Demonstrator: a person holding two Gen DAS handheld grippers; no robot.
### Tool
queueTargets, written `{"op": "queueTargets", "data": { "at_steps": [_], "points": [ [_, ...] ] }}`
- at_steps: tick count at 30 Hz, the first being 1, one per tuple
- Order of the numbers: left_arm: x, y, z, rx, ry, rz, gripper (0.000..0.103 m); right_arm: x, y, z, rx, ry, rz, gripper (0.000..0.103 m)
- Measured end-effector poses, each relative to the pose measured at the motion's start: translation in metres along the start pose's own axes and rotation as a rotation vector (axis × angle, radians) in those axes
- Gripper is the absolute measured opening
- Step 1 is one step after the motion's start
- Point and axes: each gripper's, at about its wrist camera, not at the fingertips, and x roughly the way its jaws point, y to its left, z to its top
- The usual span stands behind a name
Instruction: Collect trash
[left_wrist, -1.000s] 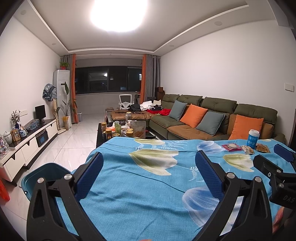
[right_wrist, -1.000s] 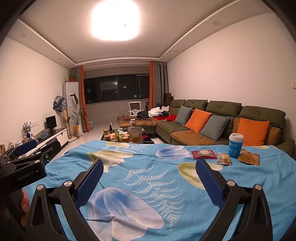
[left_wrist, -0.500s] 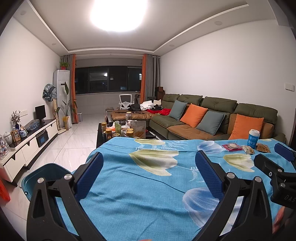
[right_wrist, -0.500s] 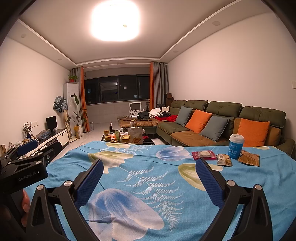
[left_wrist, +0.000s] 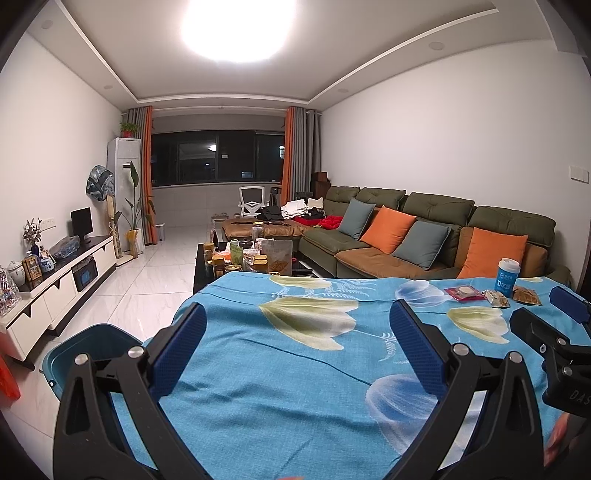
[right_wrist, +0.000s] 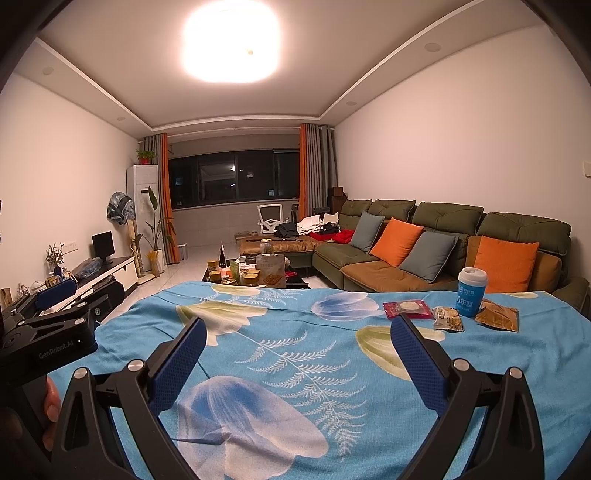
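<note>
Ahead, wrappers (right_wrist: 447, 318) lie beyond the open right hand-held gripper (right_wrist: 299, 343).

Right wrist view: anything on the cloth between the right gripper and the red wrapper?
Nothing. In the right wrist view, only bare blue floral tablecloth lies between the open right gripper and the red snack wrapper. The right finger's tip overlaps the wrapper's near edge in the image.

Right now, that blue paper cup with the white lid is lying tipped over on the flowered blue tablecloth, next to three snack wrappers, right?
Not quite. The blue paper cup with the white lid is standing upright, not tipped over, as the right wrist view shows. The rest holds: it is on the flowered blue tablecloth, next to three snack wrappers.
</note>
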Motion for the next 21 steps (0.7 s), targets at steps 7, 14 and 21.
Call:
{"op": "queueTargets", "data": {
  "at_steps": [7,14,21],
  "points": [
    [0.0003,0.0004,0.0001,0.001,0.001,0.0,0.098,-0.0002,0.0009,0.0006,0.001,0.0,0.0,0.096],
    [-0.0002,0.0005,0.0002,0.002,-0.001,0.0,0.098,-0.0003,0.0011,0.001,0.0,0.002,-0.002,0.096],
    [-0.0004,0.0007,0.0004,-0.001,-0.001,0.0,0.098,-0.0003,0.0012,0.0013,0.003,0.002,-0.002,0.096]
  ]
}}
